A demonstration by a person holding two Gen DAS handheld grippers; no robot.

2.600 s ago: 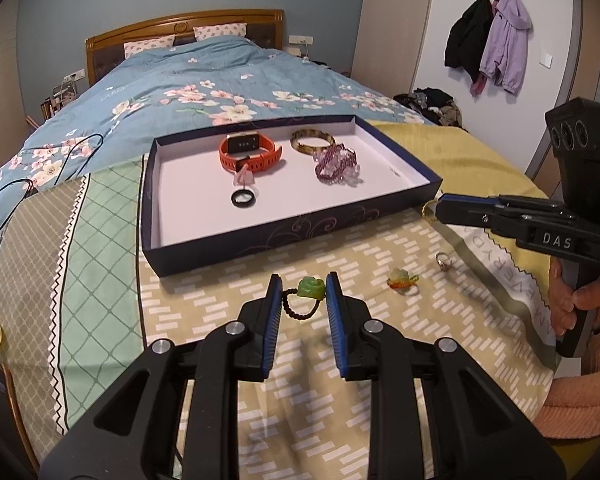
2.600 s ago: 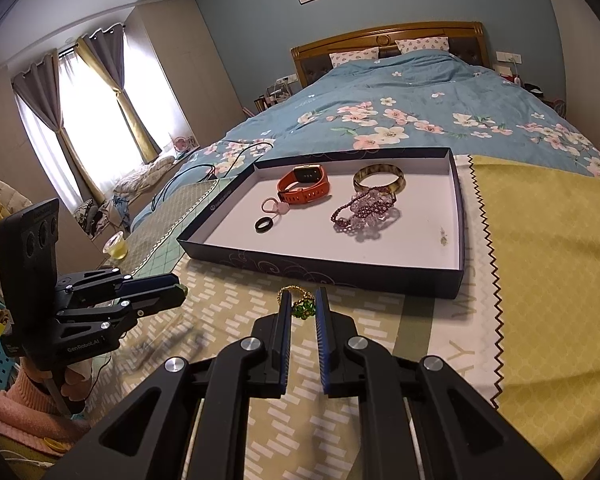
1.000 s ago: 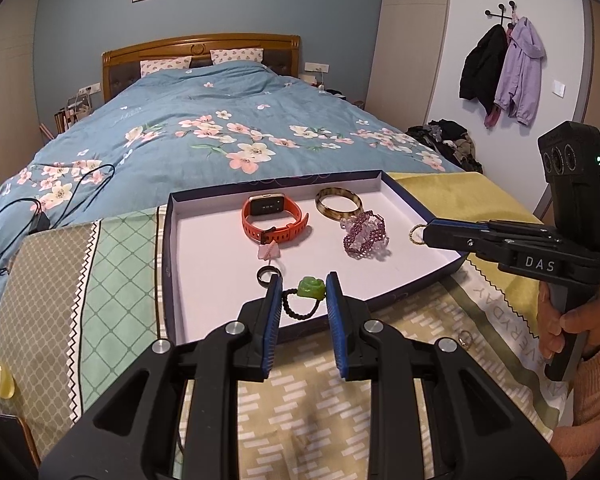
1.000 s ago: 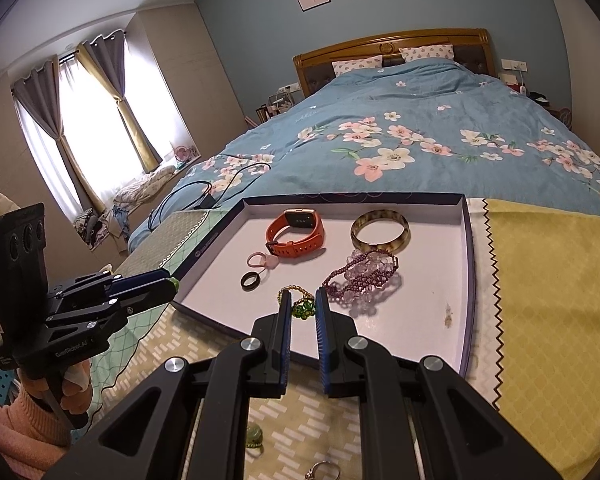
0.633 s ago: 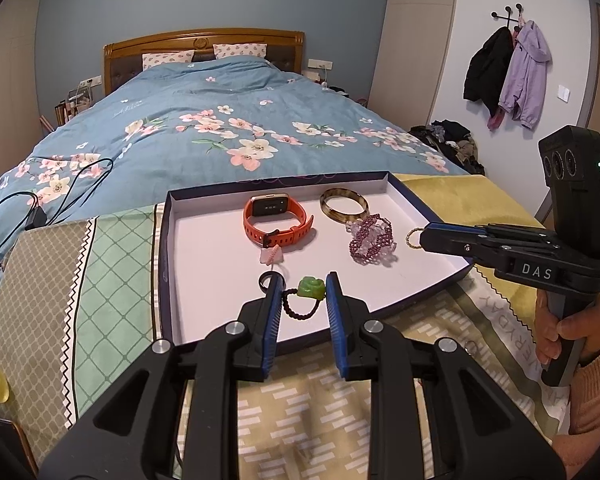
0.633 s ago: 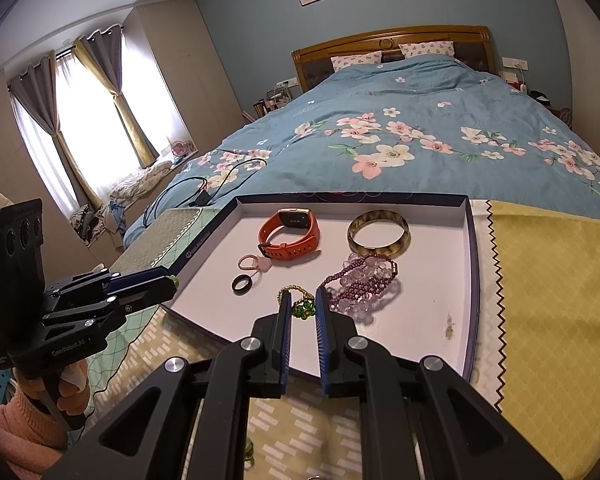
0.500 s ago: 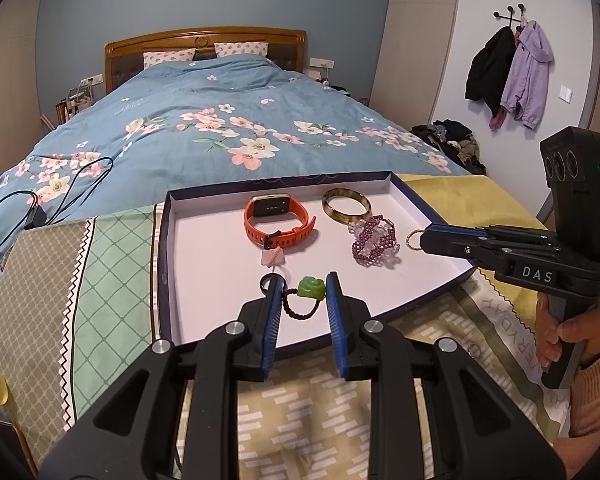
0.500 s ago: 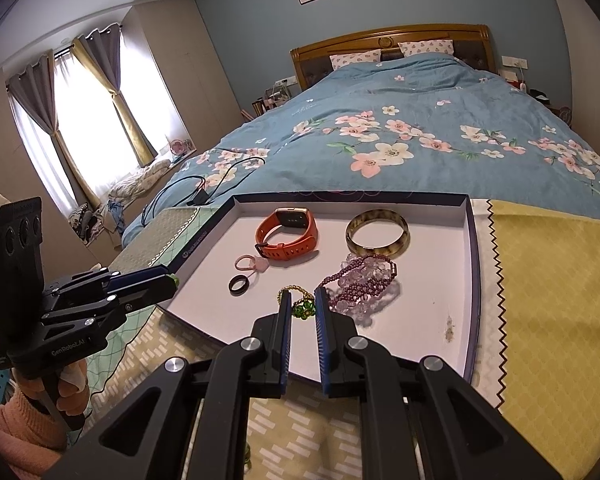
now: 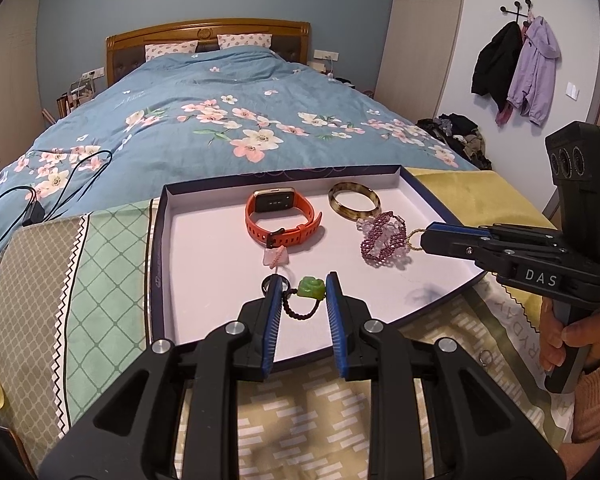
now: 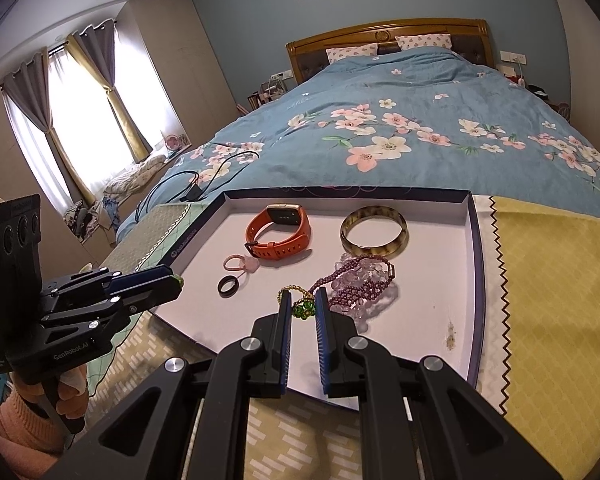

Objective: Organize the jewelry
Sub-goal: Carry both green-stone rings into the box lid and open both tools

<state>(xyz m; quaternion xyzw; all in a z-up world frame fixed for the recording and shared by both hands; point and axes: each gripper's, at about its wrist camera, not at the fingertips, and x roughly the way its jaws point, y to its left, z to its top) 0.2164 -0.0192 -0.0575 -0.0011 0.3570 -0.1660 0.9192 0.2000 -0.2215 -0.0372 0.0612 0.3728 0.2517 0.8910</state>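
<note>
A: What differs from the earlier frames?

B: Both grippers were over the patterned bed cover then, short of the tray; both are now over the white floor of the navy-rimmed tray (image 9: 158, 240). The loads are unchanged. A silver ring (image 9: 485, 357) lies on the cover, behind and right of the left fingers.

A: Left gripper?

B: The left gripper (image 9: 302, 294) is clenched on a dark beaded cord bracelet (image 9: 300, 308) with a green carved charm (image 9: 311, 288). The charm sits between the fingertips; the cord loop hangs back toward the palm, its long axis running across from pad to pad.

A: Right gripper?

B: The right gripper (image 10: 302, 306) is clenched, nearly closed, on a gold-and-green beaded bracelet (image 10: 300, 300). Its green bead lies between the pads; the gold loop projects ahead and left of the tips.

A: What lies in the tray?

B: Ahead of the left fingers, a black ring (image 10: 227, 283), a pink charm (image 9: 275, 257) and an orange smartwatch (image 9: 280, 220). Just right of the right fingertips, a purple beaded bracelet (image 10: 360, 280), though contact cannot be confirmed. Beyond that, a horn-patterned bangle (image 10: 374, 232).
</note>
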